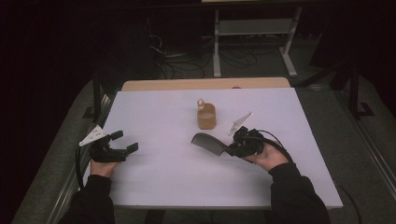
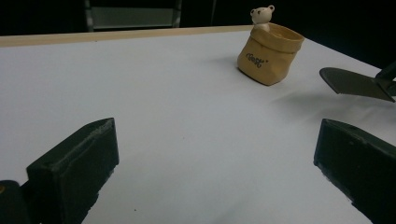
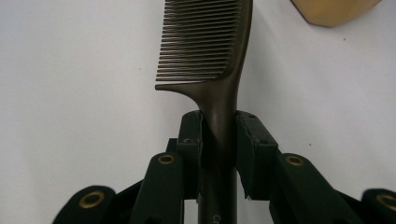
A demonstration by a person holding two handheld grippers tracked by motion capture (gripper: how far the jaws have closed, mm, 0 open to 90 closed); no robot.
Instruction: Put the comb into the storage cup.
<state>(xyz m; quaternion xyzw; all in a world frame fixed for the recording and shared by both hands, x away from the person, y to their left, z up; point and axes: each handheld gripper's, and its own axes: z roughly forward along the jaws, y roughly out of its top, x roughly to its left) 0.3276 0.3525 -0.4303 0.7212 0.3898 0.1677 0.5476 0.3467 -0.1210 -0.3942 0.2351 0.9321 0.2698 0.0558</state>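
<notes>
A dark brown comb (image 1: 208, 143) hangs a little above the white table, toothed end pointing left. My right gripper (image 1: 233, 145) is shut on its handle; in the right gripper view the comb (image 3: 210, 46) runs up from between the two pads (image 3: 191, 140). A small tan sack-shaped pot (image 1: 206, 116) with a little bear figure on its rim stands behind the comb, mid-table. In the left gripper view the pot (image 2: 268, 55) sits far right, the comb's tip (image 2: 350, 83) beside it. My left gripper (image 1: 125, 141) rests at the table's left edge, open and holding nothing.
The white table top (image 1: 163, 168) has a wooden strip (image 1: 205, 84) along its far edge. Behind it stand a white metal rack (image 1: 254, 28) and loose cables on a dark floor. A black post (image 1: 96, 91) stands by the table's left corner.
</notes>
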